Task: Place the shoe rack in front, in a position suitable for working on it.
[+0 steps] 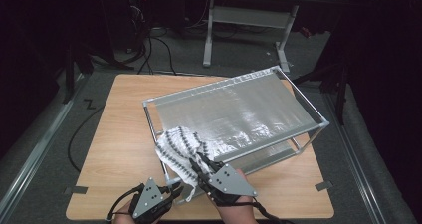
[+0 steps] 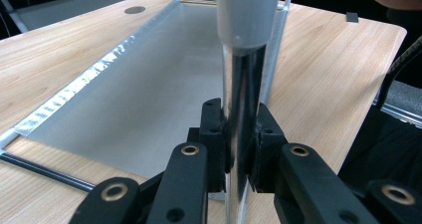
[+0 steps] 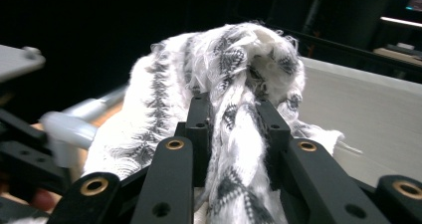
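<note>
The right gripper has its jaws closed on a bunched fold of the white patterned cloth, which rises between them and spreads above the fingertips in the middle of the right gripper view. In the high view this gripper sits at the lower centre of the frame, its jaws aimed toward the upper left, and the cloth drapes over the near corner of the drying rack, hanging down the near side toward the bottom of the frame.

The left gripper is clamped tight on a shiny upright metal post of the rack; the post stands vertical in the middle of the left gripper view, capped by a grey plastic sleeve at the top. In the high view the left gripper lies at the lower left of centre, pointing right toward the rack's near corner.

The rack is a long rectangle with a silvery mesh top, its long axis running from the lower left of centre to the upper right of the frame. It stands on the wooden table.
</note>
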Demonstrator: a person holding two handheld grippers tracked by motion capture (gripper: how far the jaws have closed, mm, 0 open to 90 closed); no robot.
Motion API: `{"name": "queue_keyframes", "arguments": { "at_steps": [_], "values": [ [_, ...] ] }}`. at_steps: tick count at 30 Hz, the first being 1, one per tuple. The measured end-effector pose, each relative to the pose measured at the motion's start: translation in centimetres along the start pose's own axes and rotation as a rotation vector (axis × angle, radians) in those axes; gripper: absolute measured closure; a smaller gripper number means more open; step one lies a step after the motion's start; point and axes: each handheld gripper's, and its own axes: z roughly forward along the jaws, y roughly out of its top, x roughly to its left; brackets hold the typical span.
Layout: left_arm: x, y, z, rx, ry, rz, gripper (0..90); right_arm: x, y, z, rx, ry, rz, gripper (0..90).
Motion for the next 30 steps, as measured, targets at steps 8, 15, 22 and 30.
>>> {"name": "queue_keyframes", "arguments": {
  "at_steps": [8, 15, 22, 30],
  "values": [
    [0.1, -0.1, 0.0, -0.008, -0.007, -0.015, 79.8, -2.5, -0.5, -0.8, 0.019, -0.05, -0.007, 72.9],
    [0.2, 0.1, -0.1, 0.008, -0.016, -0.004, 79.8, -4.7, -0.8, -1.6, 0.037, -0.098, -0.022, 73.2],
    [0.3, -0.1, -0.3, 0.004, -0.012, 0.004, 79.6, -7.8, -1.7, -2.8, 0.029, -0.155, 0.031, 73.1],
    [0.3, -0.1, -0.3, 0.003, -0.014, 0.004, 79.6, -12.1, -2.7, -4.2, 0.048, -0.269, 0.066, 73.0]
  ]
}}
